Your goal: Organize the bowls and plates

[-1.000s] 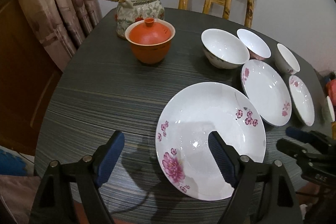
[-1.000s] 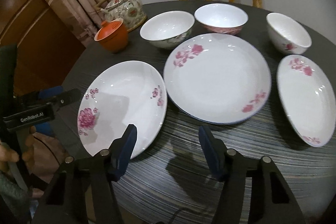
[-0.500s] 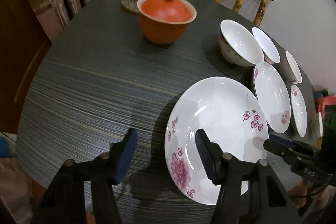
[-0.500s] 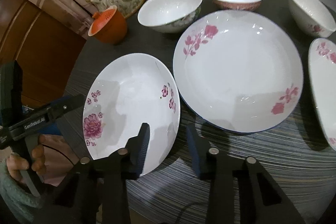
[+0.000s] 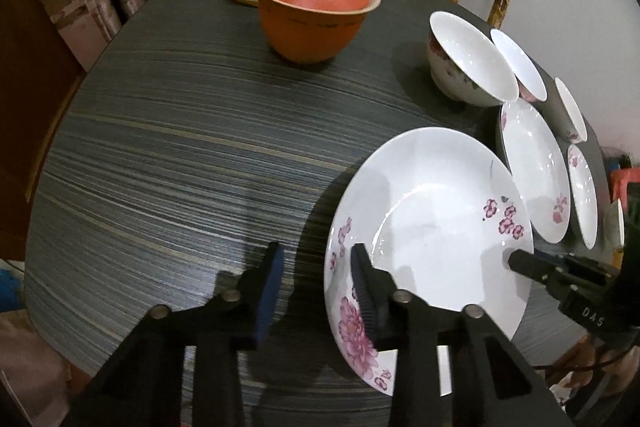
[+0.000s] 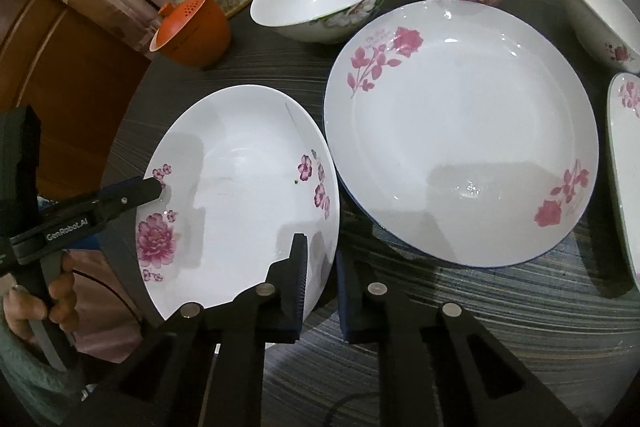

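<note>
From the left wrist, the peony plate point(image 5: 432, 227) lies on the counter point(image 5: 180, 167) to the right of the left gripper point(image 5: 316, 291). Its near-left rim runs up between the two fingers, which have just been closing but appear short of pinching it: one finger stands over the plate's inside, the other over bare counter. Whether the inner pad touches porcelain is hard to tell. The right gripper point(image 5: 516, 263) reaches the plate's far rim; its tip is partly hidden.

From the right wrist, the right gripper point(image 6: 322, 267) has just closed on the plate's right rim and looks clenched on it. The rose plate point(image 6: 460, 131) sits just beside. The plate's near edge is cut off behind the fingers.
</note>
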Motion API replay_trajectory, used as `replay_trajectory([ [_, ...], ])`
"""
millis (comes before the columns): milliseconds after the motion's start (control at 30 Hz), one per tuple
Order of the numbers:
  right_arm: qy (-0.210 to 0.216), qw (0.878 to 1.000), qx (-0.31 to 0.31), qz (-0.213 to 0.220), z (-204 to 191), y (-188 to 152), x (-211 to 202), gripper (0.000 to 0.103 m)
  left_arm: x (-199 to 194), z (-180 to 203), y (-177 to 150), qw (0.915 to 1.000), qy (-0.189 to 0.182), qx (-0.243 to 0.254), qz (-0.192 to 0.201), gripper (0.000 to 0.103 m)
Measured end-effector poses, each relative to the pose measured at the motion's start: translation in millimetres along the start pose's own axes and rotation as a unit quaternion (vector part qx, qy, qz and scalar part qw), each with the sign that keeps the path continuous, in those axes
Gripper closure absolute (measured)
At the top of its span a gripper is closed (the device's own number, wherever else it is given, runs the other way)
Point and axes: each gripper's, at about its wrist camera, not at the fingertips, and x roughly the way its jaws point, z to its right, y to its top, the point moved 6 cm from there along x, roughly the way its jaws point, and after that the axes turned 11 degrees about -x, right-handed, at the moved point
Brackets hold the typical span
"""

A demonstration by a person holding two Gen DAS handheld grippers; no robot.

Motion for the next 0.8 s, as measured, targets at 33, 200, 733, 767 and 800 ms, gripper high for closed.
replay_trajectory([
  [33,-0.002,1.000,-0.002,0.000,0,0,0,0.092,2,1,0,1.0000,0.002,0.003,-0.002,0.075],
  [200,-0.008,1.000,-0.005,0.003,1,3,3,0.094,8,9,-3,0.9999,0.001,0.015,-0.003,0.089],
  [733,-0.006,1.000,-0.019,0.015,-16,4,2,0.093,-8,-2,8,0.9993,0.009,0.015,0.032,0.089],
  [767,-0.006,1.000,-0.019,0.016,-18,5,2,0.093,-9,-4,8,0.9993,0.010,0.015,0.033,0.089],
  [800,-0.007,1.000,-0.022,0.017,-20,8,2,0.093,-10,-6,11,0.9992,0.011,0.014,0.035,0.089],
])
